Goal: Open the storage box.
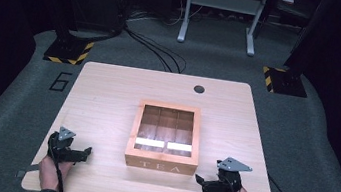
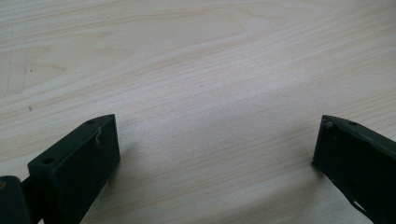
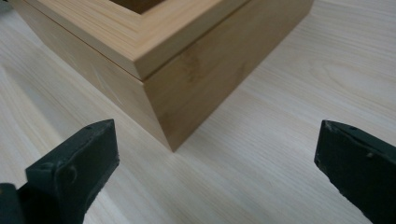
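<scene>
A wooden tea box [image 1: 165,136] with a glass window lid, shut, stands in the middle of the table; "TEA" is printed on its near side. My left gripper [image 1: 83,153] rests on the table to the left of the box, open, with bare wood between its jaws [image 2: 215,140]. To the right of the box lies my right gripper [image 1: 200,182], open too. The right gripper view looks at the near right corner of the box [image 3: 168,79], a short way ahead of the empty jaws.
The light wooden table [image 1: 108,92] has a dark round cable hole [image 1: 199,89] near its far edge. Beyond it lie grey carpet, black cables, a stand foot with hazard stripes [image 1: 68,51] and a grey frame's legs [image 1: 220,12].
</scene>
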Action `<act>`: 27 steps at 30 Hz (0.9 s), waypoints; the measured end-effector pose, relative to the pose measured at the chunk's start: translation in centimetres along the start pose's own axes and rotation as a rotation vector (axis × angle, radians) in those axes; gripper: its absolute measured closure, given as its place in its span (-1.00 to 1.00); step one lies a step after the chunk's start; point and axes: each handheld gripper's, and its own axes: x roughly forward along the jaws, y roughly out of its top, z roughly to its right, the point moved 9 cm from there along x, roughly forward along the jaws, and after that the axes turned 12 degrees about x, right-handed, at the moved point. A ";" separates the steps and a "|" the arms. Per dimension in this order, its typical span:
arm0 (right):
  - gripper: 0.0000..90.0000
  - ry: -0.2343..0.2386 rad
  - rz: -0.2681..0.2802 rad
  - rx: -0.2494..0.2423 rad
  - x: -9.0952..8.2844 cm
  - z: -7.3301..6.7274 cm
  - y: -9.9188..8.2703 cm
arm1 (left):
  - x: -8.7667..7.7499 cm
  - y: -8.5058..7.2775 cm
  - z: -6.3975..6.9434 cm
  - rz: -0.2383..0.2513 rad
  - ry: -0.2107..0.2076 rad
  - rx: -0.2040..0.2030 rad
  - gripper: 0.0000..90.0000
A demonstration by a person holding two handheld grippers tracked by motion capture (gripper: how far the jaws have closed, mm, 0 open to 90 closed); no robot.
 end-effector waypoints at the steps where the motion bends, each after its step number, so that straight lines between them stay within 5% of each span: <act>1: -1.00 0.012 0.001 -0.011 0.3 -0.5 0.2 | 0.0 0.0 0.0 0.005 0.001 -0.001 -0.99; 9: -0.95 0.022 0.000 -0.025 1.3 -1.8 1.0 | 0.0 0.0 0.0 0.005 0.001 -0.002 -0.99; 20: -0.46 0.026 0.038 -0.043 1.5 -2.7 1.8 | 0.0 0.0 0.0 0.005 0.001 0.000 -0.99; 27: -0.21 0.066 0.042 -0.051 1.4 -3.2 1.8 | 0.0 0.0 0.0 0.007 0.001 0.000 -0.99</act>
